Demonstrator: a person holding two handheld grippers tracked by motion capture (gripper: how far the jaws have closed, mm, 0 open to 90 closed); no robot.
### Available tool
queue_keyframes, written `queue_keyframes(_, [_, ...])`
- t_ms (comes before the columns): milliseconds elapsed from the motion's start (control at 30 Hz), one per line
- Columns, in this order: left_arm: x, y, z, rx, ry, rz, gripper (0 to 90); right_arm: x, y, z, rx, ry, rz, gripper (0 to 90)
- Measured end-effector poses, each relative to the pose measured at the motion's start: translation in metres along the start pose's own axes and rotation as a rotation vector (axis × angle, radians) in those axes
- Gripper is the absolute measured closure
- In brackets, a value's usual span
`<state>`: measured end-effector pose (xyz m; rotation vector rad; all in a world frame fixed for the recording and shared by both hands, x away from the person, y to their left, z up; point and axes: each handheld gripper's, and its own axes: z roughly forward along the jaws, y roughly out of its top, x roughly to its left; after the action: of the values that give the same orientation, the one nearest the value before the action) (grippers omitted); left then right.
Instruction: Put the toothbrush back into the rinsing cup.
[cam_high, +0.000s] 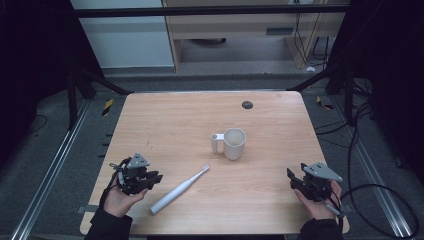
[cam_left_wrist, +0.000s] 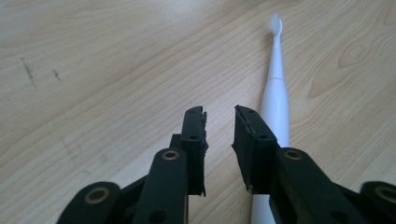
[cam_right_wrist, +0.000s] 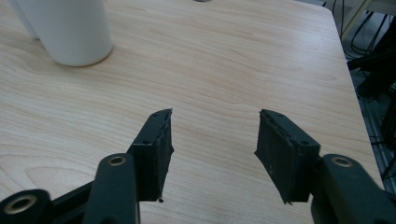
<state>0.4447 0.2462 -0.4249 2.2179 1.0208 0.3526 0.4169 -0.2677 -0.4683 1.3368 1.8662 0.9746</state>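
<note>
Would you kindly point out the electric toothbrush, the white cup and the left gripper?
electric toothbrush (cam_high: 175, 192), high view, mid-handle.
white cup (cam_high: 234, 144), high view, outer wall.
left gripper (cam_left_wrist: 219, 122), left gripper view, gap between its tips.

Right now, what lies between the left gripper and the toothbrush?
Nothing: in the high view, bare table separates the left gripper from the toothbrush.
</note>
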Motion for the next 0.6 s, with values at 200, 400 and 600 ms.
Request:
queue_keyframes(200, [-0.004,0.013,0.000,0.008,0.013,0.019,59.6,0.001,0.000,0.001,0.040,0.005,-0.001,44.0])
queue_keyframes(400, [-0.011,0.030,0.005,0.021,0.008,0.048,53.0,0.003,0.001,0.002,0.052,0.016,-0.001,44.1])
queue_keyframes(600, [-0.024,0.042,0.018,0.047,-0.012,0.091,50.5,0.003,0.002,0.003,0.082,0.007,-0.002,43.0])
